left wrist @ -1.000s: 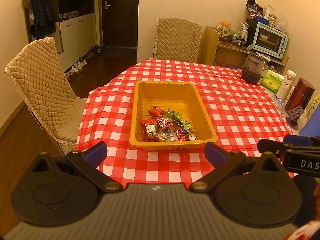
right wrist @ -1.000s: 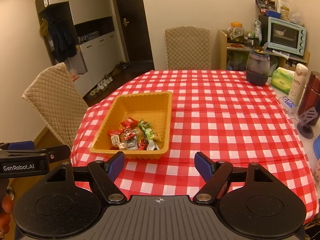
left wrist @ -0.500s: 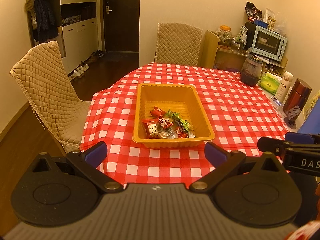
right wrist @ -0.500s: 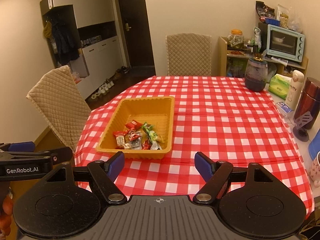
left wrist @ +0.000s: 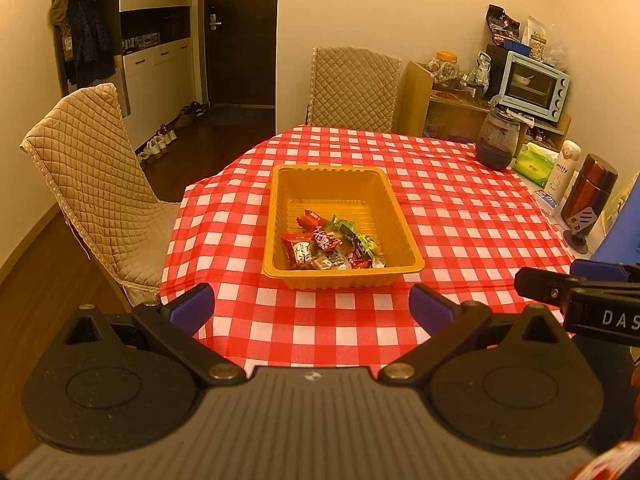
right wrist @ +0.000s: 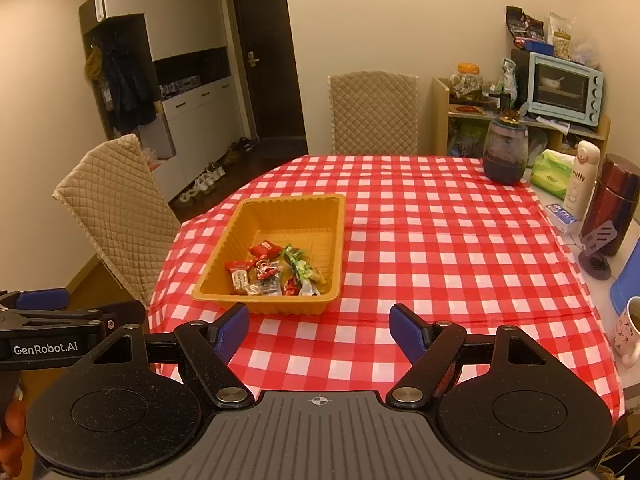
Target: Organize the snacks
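Observation:
A yellow plastic tray (left wrist: 343, 184) stands on the red-checked tablecloth (left wrist: 460, 216). Several wrapped snacks (left wrist: 328, 244) in red and green lie heaped at its near end. The tray (right wrist: 288, 210) and snacks (right wrist: 272, 270) also show in the right wrist view. My left gripper (left wrist: 312, 306) is open and empty, held back from the table's near edge, in front of the tray. My right gripper (right wrist: 319, 326) is open and empty, to the right of the tray's near end. Each gripper shows at the edge of the other's view.
Two quilted beige chairs (left wrist: 92, 184) (left wrist: 354, 88) stand at the left and far sides. A dark jar (left wrist: 496, 140), tissue pack (left wrist: 534, 162), white bottle (left wrist: 562, 168) and brown flask (left wrist: 590, 192) line the right side. A mug (right wrist: 630, 330) sits at the near right.
Both grippers have drawn back and up from the table, so the tray looks smaller and farther. Both stay open. The snacks have not moved.

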